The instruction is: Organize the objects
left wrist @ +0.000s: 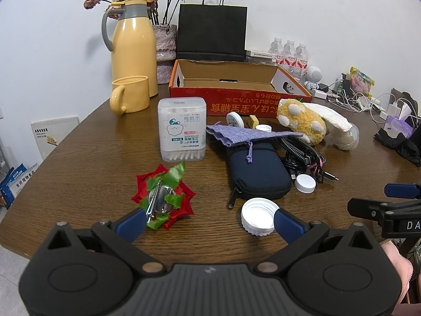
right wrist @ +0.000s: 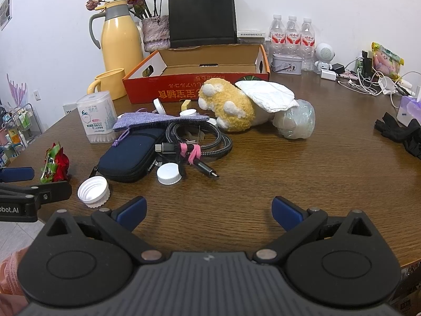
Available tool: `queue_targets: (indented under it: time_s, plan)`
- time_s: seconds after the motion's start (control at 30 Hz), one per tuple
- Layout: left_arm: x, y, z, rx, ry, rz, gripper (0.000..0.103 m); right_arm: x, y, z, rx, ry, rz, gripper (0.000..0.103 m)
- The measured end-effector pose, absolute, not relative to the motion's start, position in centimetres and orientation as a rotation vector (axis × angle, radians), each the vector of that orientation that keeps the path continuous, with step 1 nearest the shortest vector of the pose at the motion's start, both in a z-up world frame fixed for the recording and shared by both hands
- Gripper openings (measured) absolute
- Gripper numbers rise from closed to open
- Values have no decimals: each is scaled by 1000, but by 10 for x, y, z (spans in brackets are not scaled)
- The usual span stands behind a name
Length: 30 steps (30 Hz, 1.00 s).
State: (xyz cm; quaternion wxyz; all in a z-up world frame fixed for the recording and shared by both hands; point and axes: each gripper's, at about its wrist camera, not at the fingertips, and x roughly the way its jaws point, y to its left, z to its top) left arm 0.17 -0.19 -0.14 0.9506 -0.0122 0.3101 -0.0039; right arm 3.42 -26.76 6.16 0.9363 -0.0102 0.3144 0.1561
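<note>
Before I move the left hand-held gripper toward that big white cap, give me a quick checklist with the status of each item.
1. Left hand-held gripper open: ok.
2. Right hand-held gripper open, holding nothing: ok.
3. Big white cap lying open side up, apart from the navy zip case: ok.
4. Cap centred between the fingers: not ok, it sits at the right finger.
5. Red cardboard box open on top: ok.
6. Box holds nothing yet: cannot tell.

navy pouch [left wrist: 256, 169] partly under purple drawstring bag [left wrist: 244, 134]; box [left wrist: 229, 79] floor mostly hidden by front wall; black gloves [right wrist: 402, 134] cut off at edge.
</note>
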Motion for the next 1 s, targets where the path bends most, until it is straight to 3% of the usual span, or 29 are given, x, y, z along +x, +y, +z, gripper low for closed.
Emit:
queue_targets:
  time_s: [0.7,1.0]
  plan:
    - [1,8,-1,-33,602,24,103,36,-266,56,-35,642,319,103]
    - [9,27,-5,-46,605,69,97,45,-247,53,-83,621,372,103]
